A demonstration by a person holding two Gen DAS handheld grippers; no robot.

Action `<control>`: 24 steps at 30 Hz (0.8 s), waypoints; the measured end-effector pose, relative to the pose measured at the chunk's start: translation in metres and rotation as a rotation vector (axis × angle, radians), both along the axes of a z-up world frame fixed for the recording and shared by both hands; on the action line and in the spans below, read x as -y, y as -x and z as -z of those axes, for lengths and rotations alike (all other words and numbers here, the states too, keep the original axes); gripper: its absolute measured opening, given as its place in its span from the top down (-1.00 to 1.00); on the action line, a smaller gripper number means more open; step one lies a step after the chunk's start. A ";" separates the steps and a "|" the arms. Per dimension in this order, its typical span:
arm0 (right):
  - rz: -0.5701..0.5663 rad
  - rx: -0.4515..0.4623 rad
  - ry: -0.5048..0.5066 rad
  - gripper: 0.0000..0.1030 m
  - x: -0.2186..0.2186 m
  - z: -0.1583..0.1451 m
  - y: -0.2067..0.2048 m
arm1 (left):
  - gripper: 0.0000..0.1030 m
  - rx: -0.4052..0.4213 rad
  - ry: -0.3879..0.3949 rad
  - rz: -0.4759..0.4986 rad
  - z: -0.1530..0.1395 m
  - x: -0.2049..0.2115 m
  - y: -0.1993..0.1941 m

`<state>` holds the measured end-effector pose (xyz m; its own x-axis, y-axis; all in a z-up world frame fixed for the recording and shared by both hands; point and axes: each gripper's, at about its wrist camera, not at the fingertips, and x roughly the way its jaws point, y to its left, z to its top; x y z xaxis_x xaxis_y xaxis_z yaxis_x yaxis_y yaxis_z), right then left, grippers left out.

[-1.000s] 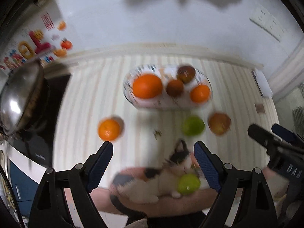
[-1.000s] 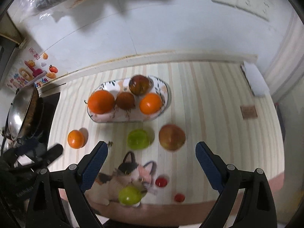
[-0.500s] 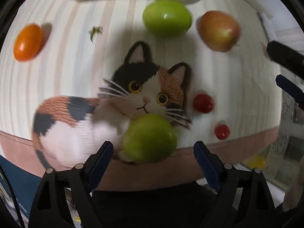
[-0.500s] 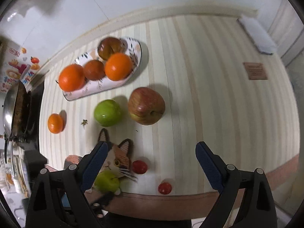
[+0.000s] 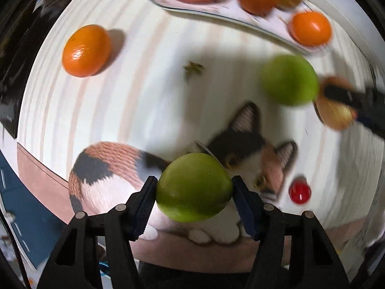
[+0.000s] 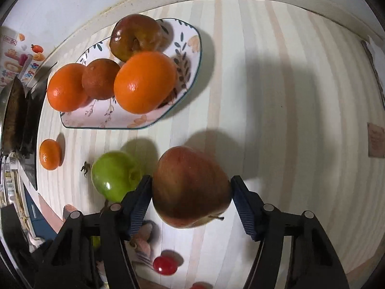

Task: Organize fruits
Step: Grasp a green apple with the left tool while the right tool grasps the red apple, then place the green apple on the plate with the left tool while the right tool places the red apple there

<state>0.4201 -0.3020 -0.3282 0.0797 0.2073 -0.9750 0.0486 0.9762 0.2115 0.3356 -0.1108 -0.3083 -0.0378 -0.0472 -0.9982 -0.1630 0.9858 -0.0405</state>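
Observation:
My left gripper (image 5: 193, 201) is shut on a green apple (image 5: 193, 193) and holds it over the cat picture on the mat. My right gripper (image 6: 191, 191) is shut on a red apple (image 6: 190, 185) on the striped mat. A second green apple (image 6: 113, 174) lies just left of the red one; it also shows in the left wrist view (image 5: 290, 79). A patterned plate (image 6: 190, 48) at the back holds two oranges, a darker orange fruit and a dark red apple (image 6: 136, 36). A small orange (image 6: 49, 154) lies alone at the left.
Small red tomatoes (image 6: 164, 266) lie near the mat's front edge. A dry leaf scrap (image 6: 85, 168) lies beside the green apple. A pan and stove (image 6: 14, 110) stand at the far left. A white wall rises behind the plate.
Both grippers moved down and forward. The left closed on the front green apple and lifted it. The right closed around the red apple.

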 end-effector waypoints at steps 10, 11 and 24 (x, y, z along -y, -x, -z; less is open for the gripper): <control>-0.178 -0.097 -0.017 -0.32 -0.018 0.006 0.056 | -0.18 -0.007 0.041 -0.039 0.002 -0.015 0.001; -0.177 -0.088 -0.016 -0.32 -0.019 0.006 0.057 | -0.18 -0.007 0.041 -0.036 0.002 -0.014 0.002; -0.151 -0.084 -0.019 -0.31 -0.027 0.008 0.062 | -0.17 -0.005 0.053 0.004 -0.001 0.003 -0.013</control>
